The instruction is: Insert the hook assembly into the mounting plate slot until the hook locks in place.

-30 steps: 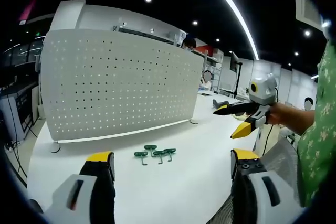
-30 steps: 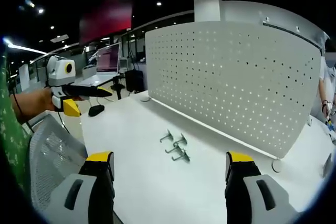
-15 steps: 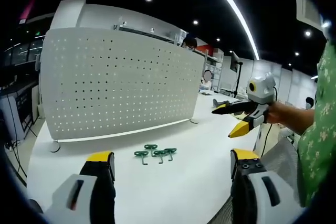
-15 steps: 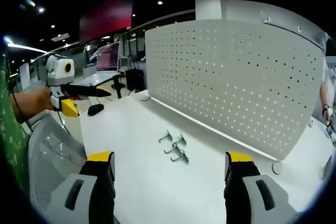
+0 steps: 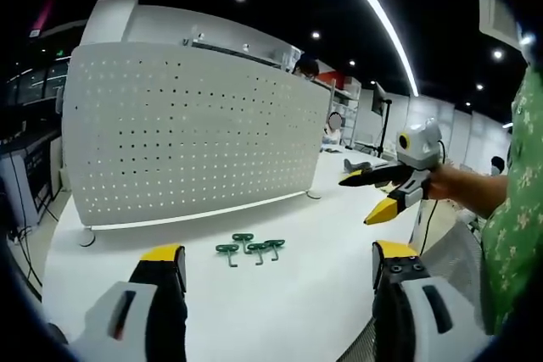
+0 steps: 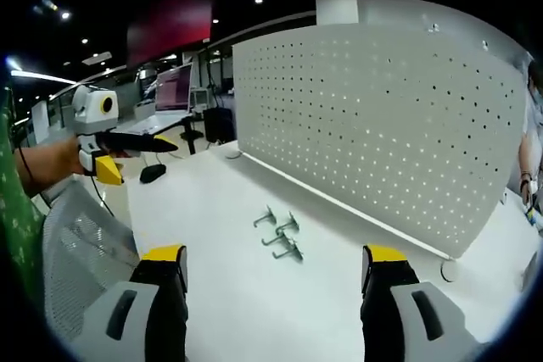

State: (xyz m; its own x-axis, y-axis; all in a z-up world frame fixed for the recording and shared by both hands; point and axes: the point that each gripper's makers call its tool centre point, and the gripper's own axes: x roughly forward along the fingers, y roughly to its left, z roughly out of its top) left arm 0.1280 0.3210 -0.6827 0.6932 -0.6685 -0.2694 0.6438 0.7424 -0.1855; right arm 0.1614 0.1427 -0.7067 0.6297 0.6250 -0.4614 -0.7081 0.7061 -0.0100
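A white perforated mounting plate [image 5: 195, 133] stands upright across the white table [image 5: 280, 311]; in the right gripper view the plate [image 6: 382, 125] runs from centre to right. Several small hooks [image 5: 250, 248] lie together on the table in front of it, green in the left gripper view, and the same hooks [image 6: 278, 236] look grey in the right gripper view. My left gripper [image 5: 278, 264] is open and empty, above the table short of the hooks. My right gripper [image 6: 273, 260] is likewise open and empty. Each is also seen from the other side, held in a hand off the table's edge: right gripper [image 5: 355, 202], left gripper [image 6: 144, 163].
A grey mesh chair [image 6: 85, 243] stands at the table's near edge. The plate rests on round feet [image 5: 89, 237] at its ends. A dark mouse [image 6: 153, 174] and a monitor [image 6: 174, 91] sit beyond the far corner. People stand behind the plate.
The right gripper has drifted slightly left and down in the left gripper view. Both views have shifted a little. The hooks and the plate lie as before.
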